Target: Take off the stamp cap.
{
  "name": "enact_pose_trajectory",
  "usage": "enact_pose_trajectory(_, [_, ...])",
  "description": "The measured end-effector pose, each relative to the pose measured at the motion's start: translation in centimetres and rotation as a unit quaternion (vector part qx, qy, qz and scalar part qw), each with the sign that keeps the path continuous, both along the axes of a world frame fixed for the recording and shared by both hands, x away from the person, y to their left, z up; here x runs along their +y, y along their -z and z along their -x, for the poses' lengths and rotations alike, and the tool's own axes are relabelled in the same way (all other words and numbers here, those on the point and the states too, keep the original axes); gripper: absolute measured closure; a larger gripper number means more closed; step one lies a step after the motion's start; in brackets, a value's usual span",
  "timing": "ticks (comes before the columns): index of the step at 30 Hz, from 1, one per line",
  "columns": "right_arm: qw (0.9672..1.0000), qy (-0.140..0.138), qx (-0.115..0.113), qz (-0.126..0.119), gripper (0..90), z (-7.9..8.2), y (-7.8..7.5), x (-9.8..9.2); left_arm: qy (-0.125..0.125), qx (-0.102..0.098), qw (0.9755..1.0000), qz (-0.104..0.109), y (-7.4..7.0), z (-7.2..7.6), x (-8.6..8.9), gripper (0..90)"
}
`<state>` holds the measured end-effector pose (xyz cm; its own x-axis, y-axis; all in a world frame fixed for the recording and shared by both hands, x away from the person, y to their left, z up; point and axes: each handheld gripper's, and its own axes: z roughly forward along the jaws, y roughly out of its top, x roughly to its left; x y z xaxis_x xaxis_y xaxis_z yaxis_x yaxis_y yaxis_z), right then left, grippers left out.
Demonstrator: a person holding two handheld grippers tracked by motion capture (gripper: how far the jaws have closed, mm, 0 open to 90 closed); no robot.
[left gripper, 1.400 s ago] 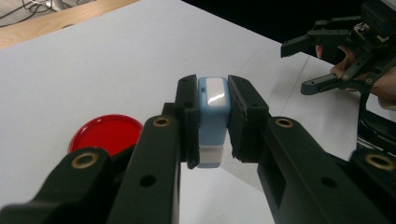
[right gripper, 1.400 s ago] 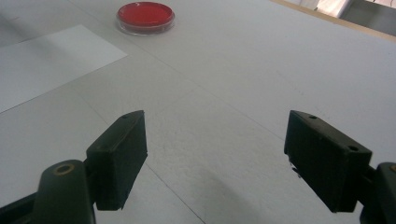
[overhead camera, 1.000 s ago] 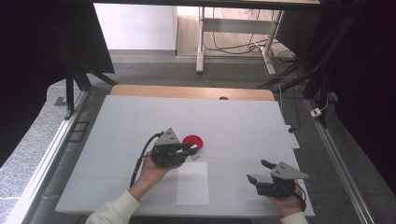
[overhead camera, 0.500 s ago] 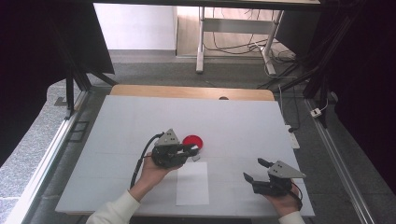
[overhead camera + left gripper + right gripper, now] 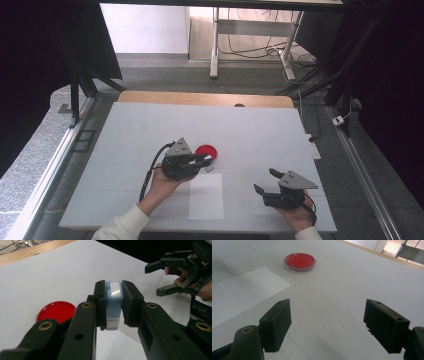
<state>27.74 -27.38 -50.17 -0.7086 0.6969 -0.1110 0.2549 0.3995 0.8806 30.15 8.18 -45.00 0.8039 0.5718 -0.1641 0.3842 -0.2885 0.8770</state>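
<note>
The left gripper sits left of centre on the white table, its jaws clamped on a small light-blue and white block held upright between the pads. Just beside it lies a red round dish, flat on the table. A white sheet of paper lies below them. At the right, the right gripper hovers with jaws spread wide, holding nothing
</note>
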Motion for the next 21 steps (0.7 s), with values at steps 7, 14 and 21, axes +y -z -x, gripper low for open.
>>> enact_pose_trajectory(7, [0.9999,0.001,-0.008,-0.007,22.0,0.1,-0.1,0.8,0.001,0.002,1.0000,0.001,0.0,0.0,0.0,74.6])
enact_pose_trajectory(14, [0.9998,-0.008,-0.015,0.004,22.5,0.2,0.0,2.1,0.004,0.005,1.0000,-0.001,0.2,-0.1,-0.1,74.5])
enact_pose_trajectory(21, [0.9997,-0.010,-0.019,0.006,22.9,0.1,0.1,2.8,0.005,0.007,1.0000,-0.001,0.3,-0.1,-0.3,74.5])
